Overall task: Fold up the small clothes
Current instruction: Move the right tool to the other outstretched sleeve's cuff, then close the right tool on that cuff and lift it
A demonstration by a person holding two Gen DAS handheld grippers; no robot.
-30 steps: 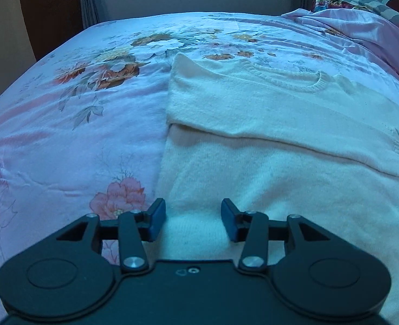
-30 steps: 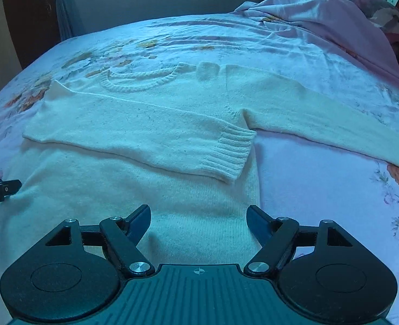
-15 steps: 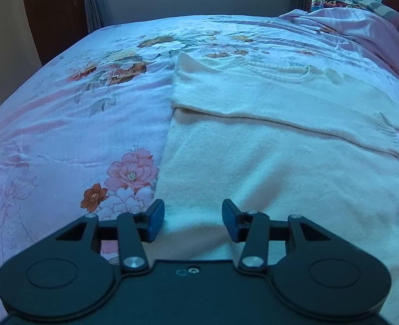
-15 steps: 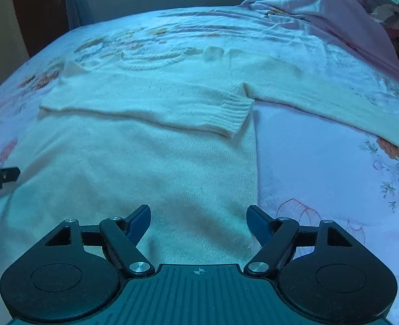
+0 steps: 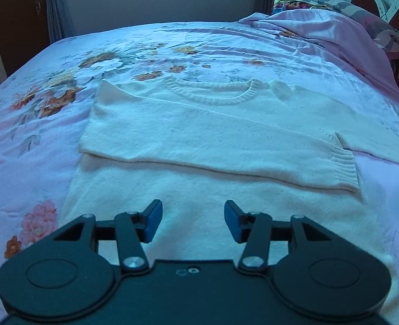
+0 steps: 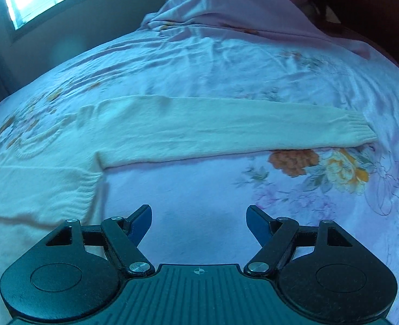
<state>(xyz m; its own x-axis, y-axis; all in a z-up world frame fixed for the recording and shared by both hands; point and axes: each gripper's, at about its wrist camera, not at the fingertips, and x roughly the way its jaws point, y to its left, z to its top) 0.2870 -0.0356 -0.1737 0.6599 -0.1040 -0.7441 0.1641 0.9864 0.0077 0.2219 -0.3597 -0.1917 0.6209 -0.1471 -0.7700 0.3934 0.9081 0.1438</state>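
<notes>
Above the sweater's [image 5: 199, 189] lower body the left gripper [image 5: 193, 220] is held spread, nothing pinched, its jaws having just been opening. The right gripper [image 6: 199, 223] is held wide apart over bare sheet [image 6: 199, 189]. Farther off, one sleeve [image 5: 226, 146] is folded across the chest; the other [image 6: 226, 130] is stretched out flat.

Cream knit sweater [image 5: 215, 135], ribbed at cuff and collar. Pale pink bedsheet [image 6: 253, 62] printed with orange, pink and white flowers. Black grippers, blue pads [image 5: 152, 223].
</notes>
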